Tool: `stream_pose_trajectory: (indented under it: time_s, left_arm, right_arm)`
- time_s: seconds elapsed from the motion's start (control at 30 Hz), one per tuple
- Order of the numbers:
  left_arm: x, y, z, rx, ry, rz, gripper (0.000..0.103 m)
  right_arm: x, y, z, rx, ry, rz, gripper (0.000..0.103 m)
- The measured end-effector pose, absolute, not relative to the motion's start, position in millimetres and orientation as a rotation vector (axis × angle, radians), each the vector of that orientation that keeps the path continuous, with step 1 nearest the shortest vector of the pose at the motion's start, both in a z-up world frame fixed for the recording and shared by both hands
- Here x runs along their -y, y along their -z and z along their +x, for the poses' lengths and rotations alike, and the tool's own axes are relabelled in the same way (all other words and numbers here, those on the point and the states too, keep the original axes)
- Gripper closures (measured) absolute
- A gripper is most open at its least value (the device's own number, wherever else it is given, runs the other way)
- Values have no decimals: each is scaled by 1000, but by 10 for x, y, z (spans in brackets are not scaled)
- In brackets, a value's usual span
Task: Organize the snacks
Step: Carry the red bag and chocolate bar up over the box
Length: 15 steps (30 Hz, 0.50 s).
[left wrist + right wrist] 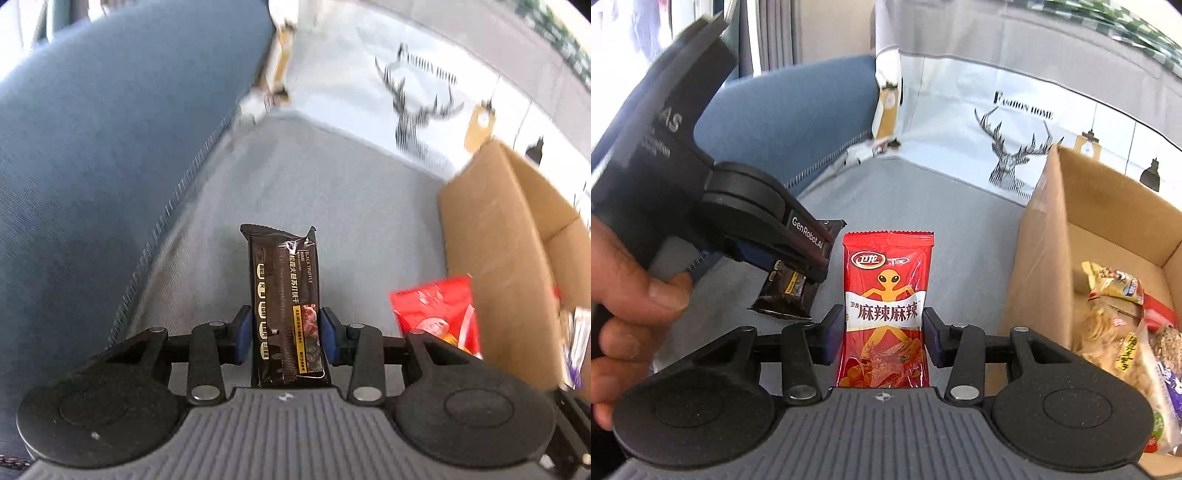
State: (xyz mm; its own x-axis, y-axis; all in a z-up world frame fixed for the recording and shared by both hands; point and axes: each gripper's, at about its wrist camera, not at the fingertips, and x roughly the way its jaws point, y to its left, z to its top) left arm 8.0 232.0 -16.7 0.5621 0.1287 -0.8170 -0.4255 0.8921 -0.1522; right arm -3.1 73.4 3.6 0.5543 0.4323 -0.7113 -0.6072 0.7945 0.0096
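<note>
Right wrist view shows the right claw [884,334] clenched on a red snack packet [886,310], its blue pads pressed to the packet's two long edges just below the white label band. The same view shows the left claw [798,269] beside it, gripping a dark brown snack packet [790,286] with a person's hand [631,295] wrapped round its handle. Left wrist view confirms that grip: the pads squeeze the brown packet [286,302] at its lower half, and it stands up between them, clear of the grey sofa seat [332,192].

The step in hand looks like carrying both packets to the cardboard box [1052,229], which sits open just to the right of the red packet. To do it well, I would keep both grips firm, since thin foil wrappers can slip or twist. The red packet is nearest, so it should go over the box wall first, lifted high enough to clear the rim. The brown one can follow, so that the two tools do not collide. Each should be let go low inside the box, over a free patch of the floor rather than on top of the heap.

Counted: two claws, two packets in hand, one box. Inside the box lie several more snack bags [1115,332]; I cannot tell exactly how many, because they overlap.
</note>
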Motion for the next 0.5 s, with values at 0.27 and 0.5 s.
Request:
stream_pose_trajectory:
  time_s: [0.27,0.5]
  left_arm:
    - [-2105,-237,-61,-688,-350,-355,61]
    - [-1671,-472,-70,-533,-260,-366,61]
  right_arm:
    - [-197,-851,22,-581,-631,-114,57]
    - [731,-1164,232,-379,-495,-57,57]
